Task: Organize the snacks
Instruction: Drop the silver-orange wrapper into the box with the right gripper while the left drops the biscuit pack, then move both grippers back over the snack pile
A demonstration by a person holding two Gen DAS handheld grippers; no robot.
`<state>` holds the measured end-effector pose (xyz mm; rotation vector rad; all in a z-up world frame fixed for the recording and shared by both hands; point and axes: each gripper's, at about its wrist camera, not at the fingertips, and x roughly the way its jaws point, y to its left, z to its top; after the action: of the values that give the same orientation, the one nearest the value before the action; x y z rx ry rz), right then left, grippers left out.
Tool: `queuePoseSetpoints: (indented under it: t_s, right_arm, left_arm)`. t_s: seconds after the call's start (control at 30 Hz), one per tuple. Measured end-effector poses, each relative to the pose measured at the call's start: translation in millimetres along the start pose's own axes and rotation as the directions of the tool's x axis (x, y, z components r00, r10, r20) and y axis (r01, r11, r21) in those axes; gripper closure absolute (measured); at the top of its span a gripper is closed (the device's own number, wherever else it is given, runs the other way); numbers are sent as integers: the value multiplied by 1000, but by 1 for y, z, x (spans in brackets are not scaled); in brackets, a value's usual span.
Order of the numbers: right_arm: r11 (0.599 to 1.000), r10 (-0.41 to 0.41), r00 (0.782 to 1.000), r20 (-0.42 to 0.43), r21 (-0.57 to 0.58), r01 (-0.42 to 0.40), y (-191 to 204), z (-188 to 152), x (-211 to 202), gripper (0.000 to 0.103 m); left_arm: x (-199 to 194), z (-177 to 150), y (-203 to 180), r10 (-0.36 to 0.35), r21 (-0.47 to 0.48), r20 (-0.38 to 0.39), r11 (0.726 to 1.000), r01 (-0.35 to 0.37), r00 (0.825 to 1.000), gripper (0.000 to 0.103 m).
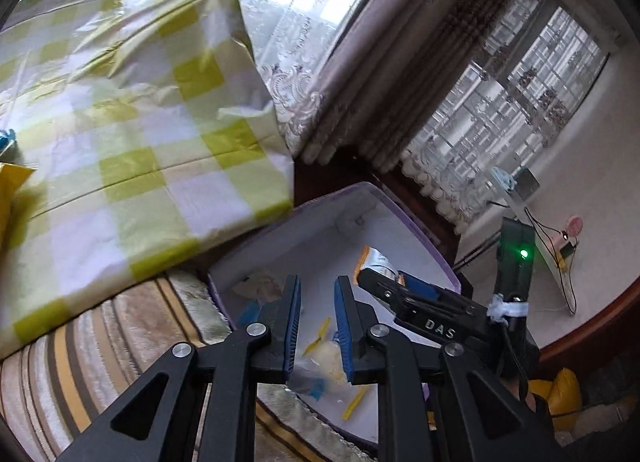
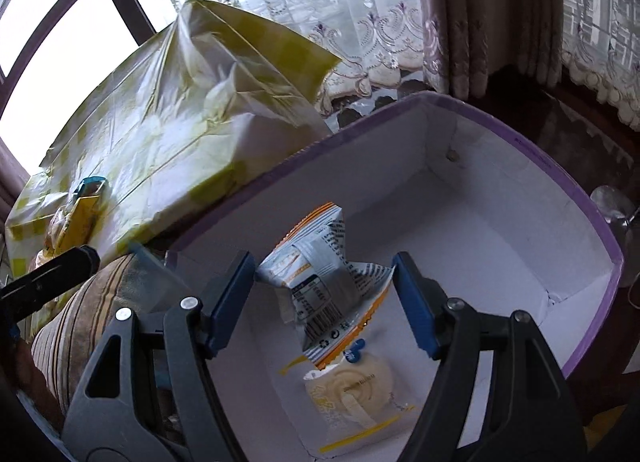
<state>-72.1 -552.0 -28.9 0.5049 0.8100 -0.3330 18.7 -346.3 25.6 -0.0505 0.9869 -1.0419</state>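
While the right gripper [image 2: 324,298] straddles it, the snack packet [image 2: 320,278] lies lengthwise between the jaws.

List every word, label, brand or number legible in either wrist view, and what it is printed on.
"DAS": raised letters on the right gripper, seen in the left wrist view.
Silver-and-orange snack packet: barcode, recycling marks and a printed table, all too small to read.
Clear-wrapped cream pastry in the purple-rimmed box: print too blurred to read.
Nothing else legible.
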Motion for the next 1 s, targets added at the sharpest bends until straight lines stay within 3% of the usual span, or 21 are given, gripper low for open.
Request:
queuePoseSetpoints:
  t_s: [0.67,1.0]
  right_arm:
    - [1000,10,999,-32,-1,-10,7,0,1,21]
    - [992,83,995,-53,-90,-87,65,-4,-3,21]
  left_arm:
    - [-5,1,18,-9,-71,22,997,10,1000,74]
    - [-33,-6,43,13,-152,82,988,0,997,69]
